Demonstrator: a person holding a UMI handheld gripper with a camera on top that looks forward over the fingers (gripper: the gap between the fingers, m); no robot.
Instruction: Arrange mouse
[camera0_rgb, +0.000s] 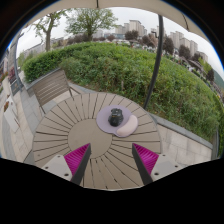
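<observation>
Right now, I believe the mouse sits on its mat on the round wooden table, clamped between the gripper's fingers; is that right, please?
Not quite. The mouse does sit on its mat on the round wooden table, but it is not clamped. The gripper view shows it beyond the fingers, and the gripper is open and empty.

Round slatted wooden surface (60, 125) outdoors. Small dark computer mouse (116, 116) on pale round mouse mat (123, 127), beyond tongs (109, 157). Tongs open, pink pads (77, 157) apart, nothing between them. Wooden slatted chair (50, 86) beside surface. Green hedge (120, 65), possibly buildings, beyond.
</observation>
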